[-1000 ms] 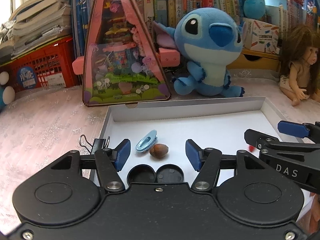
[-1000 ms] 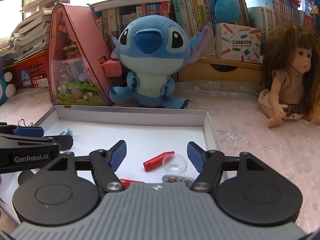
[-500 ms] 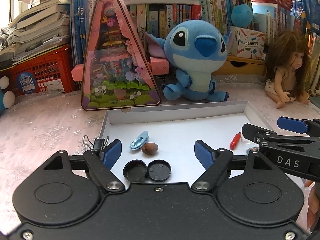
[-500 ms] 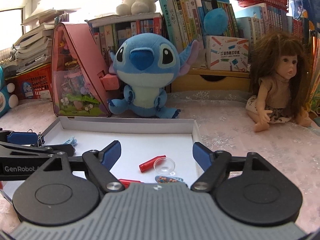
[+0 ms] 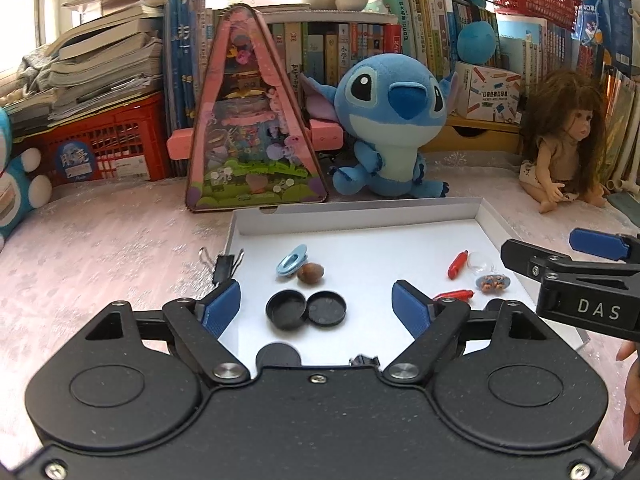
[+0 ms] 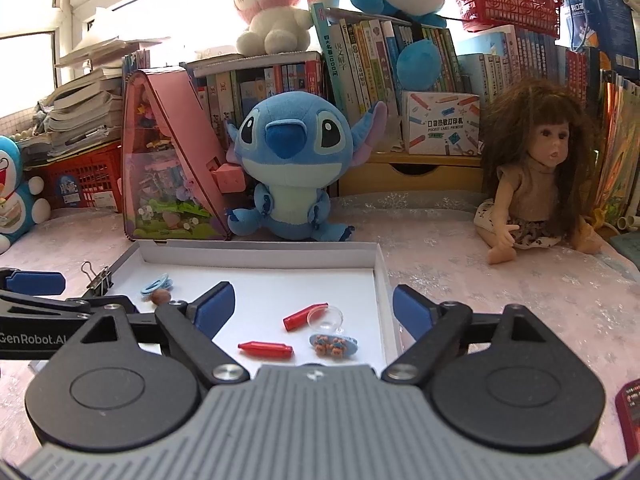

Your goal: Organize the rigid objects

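Bookshelves and plush toys backed the desk (image 5: 100, 248). Both my left gripper (image 5: 316, 307) and right gripper (image 6: 313, 307) were opening, empty, over the tray (image 5: 360, 208). Lower centre, the light, stiff caps (image 5: 306, 309) wanted rim grips.

A shallow white cardboard tray (image 5: 486, 216) lies on a pale pink surface (image 5: 100, 240). Inside it, near its left wall, a light blue plastic clip (image 5: 291, 266) touches a brown nut (image 5: 310, 273); nearer the camera lie two round black lids (image 5: 306, 309), side by side. Two red plastic caps (image 5: 457, 265) and a clear dome (image 5: 480, 263) lie by the tray's right wall. The left hand-held gripper (image 5: 316, 310) hovers over the tray, its jaws opening and empty.
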Action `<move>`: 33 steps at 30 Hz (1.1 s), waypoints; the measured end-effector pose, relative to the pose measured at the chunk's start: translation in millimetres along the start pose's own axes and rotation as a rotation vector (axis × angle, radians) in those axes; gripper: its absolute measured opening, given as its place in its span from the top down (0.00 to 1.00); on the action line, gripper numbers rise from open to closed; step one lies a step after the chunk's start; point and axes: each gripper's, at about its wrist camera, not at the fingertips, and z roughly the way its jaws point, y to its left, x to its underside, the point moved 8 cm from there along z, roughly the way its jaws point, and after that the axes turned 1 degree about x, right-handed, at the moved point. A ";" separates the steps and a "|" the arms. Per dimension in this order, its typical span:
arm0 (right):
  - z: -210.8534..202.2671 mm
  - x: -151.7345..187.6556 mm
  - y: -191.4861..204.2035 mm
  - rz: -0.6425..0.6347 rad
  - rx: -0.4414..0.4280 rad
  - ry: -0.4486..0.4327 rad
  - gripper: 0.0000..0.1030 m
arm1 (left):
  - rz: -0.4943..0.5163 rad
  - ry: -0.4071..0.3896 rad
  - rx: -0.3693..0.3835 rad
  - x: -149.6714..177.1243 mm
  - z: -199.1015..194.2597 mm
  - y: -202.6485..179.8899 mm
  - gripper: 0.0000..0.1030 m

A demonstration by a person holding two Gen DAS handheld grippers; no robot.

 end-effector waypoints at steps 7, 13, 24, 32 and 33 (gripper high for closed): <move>-23.7 10.5 2.9 -0.005 -0.002 -0.015 0.07 | 0.002 -0.015 0.006 18.5 -25.5 0.2 0.20; -40.0 24.6 5.7 -0.004 -0.006 -0.014 0.07 | -0.003 -0.016 0.006 36.0 -40.1 0.5 0.20; -54.0 57.8 12.0 -0.016 -0.014 0.023 0.04 | -0.007 0.005 -0.009 75.2 -51.0 4.1 0.19; -49.5 81.2 21.0 -0.052 -0.014 0.073 0.01 | -0.036 0.050 -0.031 98.2 -38.5 10.6 0.19; -48.1 84.4 21.7 -0.054 -0.013 0.081 0.01 | -0.039 0.055 -0.034 100.2 -36.4 11.6 0.19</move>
